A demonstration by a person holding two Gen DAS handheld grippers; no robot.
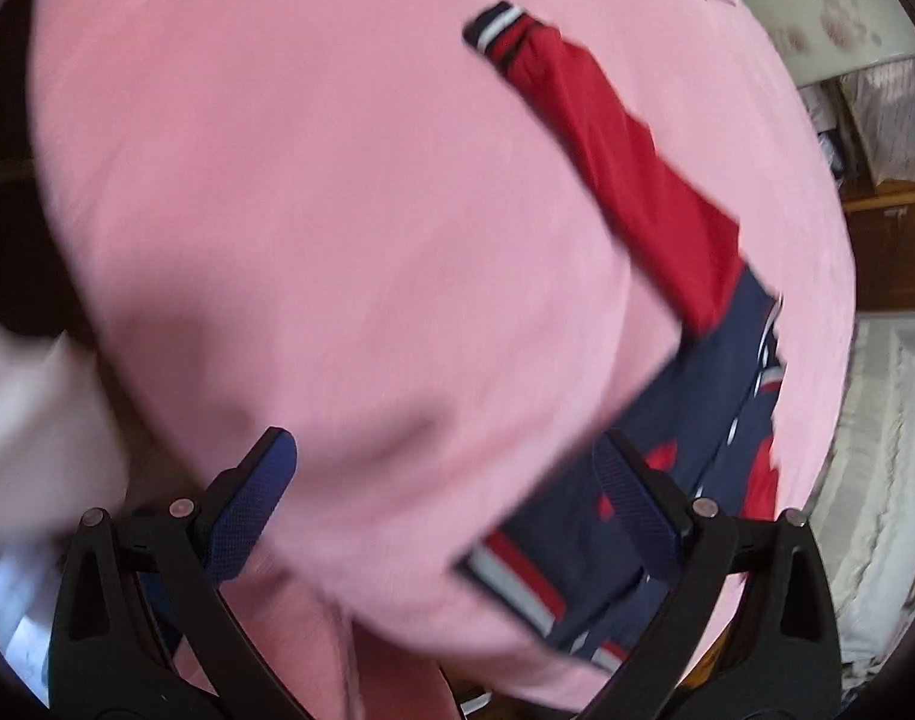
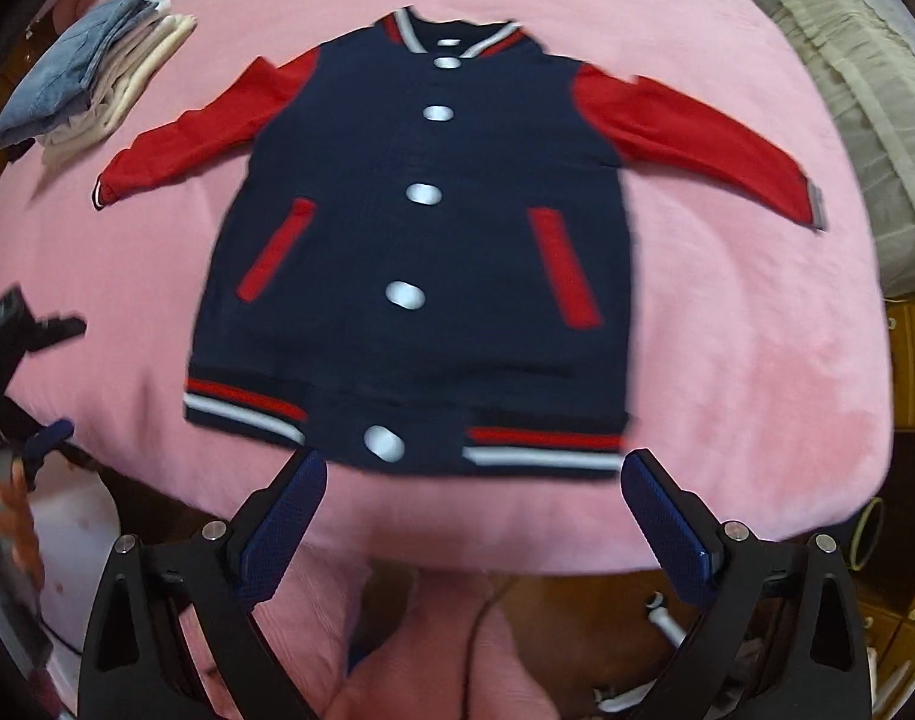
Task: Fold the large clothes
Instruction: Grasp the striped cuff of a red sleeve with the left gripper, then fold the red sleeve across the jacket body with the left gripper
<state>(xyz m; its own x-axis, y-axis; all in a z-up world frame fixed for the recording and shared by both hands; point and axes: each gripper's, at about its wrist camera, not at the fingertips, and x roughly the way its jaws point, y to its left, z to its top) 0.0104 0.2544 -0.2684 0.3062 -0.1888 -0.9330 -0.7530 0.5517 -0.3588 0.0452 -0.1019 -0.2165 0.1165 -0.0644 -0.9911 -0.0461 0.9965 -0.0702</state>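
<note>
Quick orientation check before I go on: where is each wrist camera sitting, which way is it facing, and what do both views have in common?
Left wrist: low at the jacket's side, facing along the pink bedspread up one red sleeve; the left gripper shows, fingers apart.
Right wrist: off the bed's near edge, just below the jacket's striped hem, facing the buttoned front with folded clothes at far left; the right gripper shows, fingers apart.
Shared: the same jacket and bedspread; the right view also catches a dark, blue-tipped tool at its left edge, likely the left gripper.
</note>
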